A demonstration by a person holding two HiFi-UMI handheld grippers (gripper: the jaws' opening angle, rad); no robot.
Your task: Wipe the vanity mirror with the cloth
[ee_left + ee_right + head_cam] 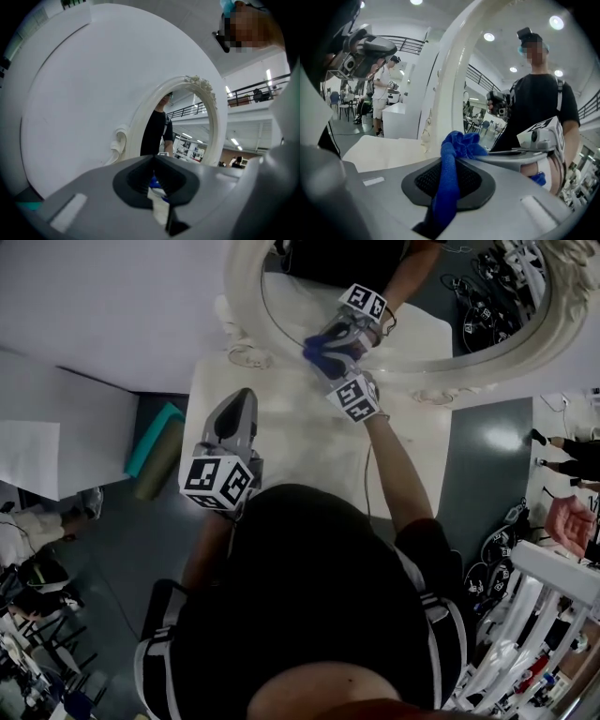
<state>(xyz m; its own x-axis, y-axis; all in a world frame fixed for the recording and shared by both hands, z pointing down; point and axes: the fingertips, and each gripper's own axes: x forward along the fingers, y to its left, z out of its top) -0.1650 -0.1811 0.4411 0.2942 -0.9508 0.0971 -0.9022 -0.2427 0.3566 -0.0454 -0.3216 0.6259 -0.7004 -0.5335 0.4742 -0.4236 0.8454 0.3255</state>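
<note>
The person stands over a white table (281, 432) with an oval mirror (441, 322) in a carved white frame at its far edge, set against a plain white wall.

The right gripper (324, 360) is stretched out over the table to the lower left part of the glass. Its jaws are clamped on a blue cloth (317, 352). Up close in the right gripper view, the cloth (458, 144) runs as a thick fold up between the jaws and bunches into a wad past the tips, right at the glass beside the inner edge of the frame. The glass gives back the gripper, the cloth and the person in a black shirt.

The left gripper (244, 401) is held back near the person's body, over the near left part of the table and well apart from the mirror, its tips pointing toward the frame. In the left gripper view its jaws (157, 180) are drawn together with nothing gripped; only a thin slit shows between them, and the mirror (187, 124) stands upright ahead of it
</note>
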